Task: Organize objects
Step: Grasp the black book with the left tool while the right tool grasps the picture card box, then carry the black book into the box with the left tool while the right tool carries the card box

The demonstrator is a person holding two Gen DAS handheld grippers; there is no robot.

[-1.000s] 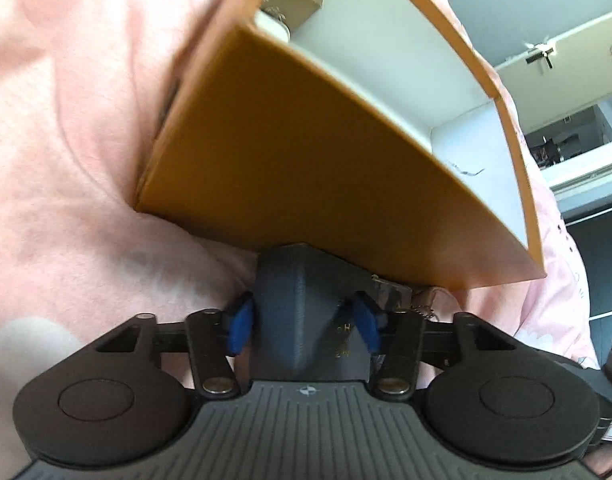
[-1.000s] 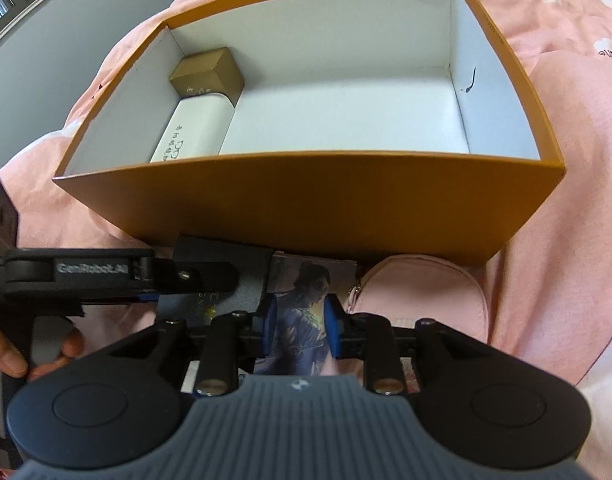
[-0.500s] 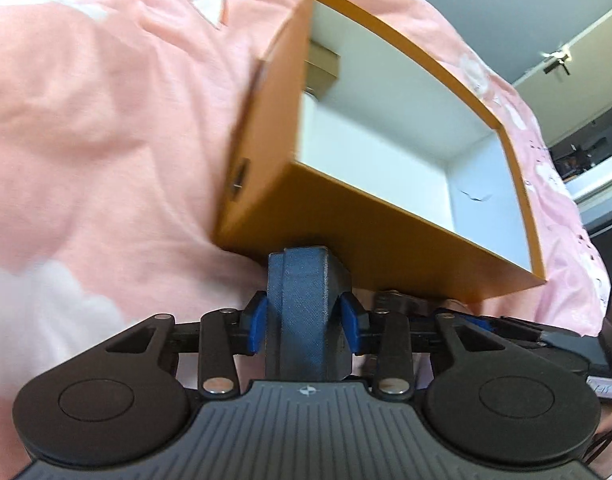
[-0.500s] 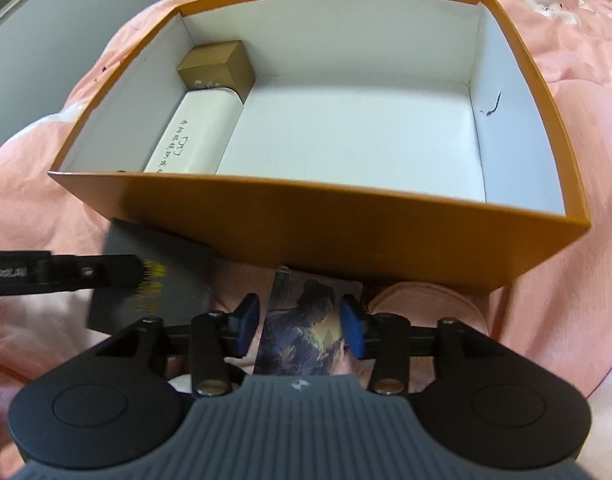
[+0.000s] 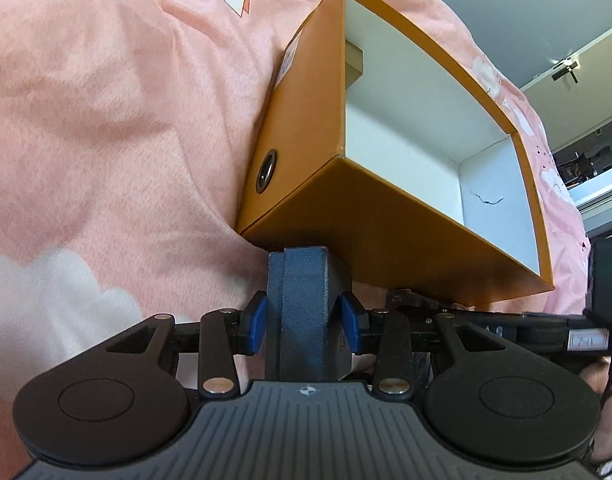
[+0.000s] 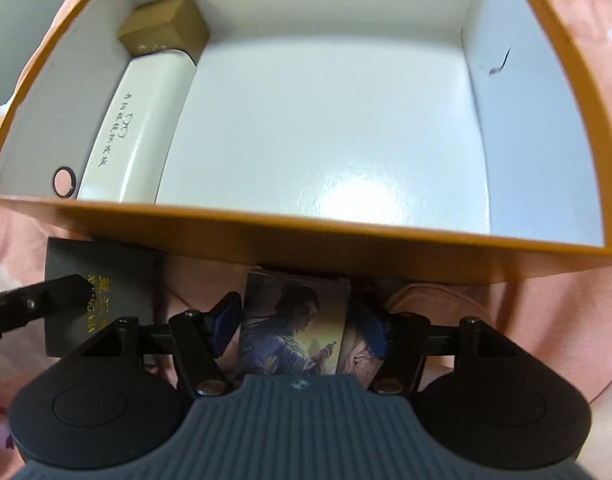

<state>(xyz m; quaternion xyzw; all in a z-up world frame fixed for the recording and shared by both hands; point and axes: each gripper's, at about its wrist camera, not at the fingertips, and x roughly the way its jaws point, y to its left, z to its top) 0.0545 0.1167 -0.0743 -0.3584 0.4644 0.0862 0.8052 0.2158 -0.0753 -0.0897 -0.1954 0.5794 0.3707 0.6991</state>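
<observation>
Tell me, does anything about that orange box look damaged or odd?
Only a small thing: the orange box has a dark squiggly mark on its white inner end wall, a scuff or crack. The gold box and white box inside sit neatly.

Orange box [image 6: 346, 240], white inside. Gold carton [image 6: 166, 26]; white carton [image 6: 134, 128], dark lettering. Pink bedspread [image 5: 106, 120], white clouds.

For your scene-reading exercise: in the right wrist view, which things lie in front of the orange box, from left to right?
Dark booklet with gold lettering → illustrated card showing a figure, lying between the right gripper's open jaws → pink pouch.
</observation>
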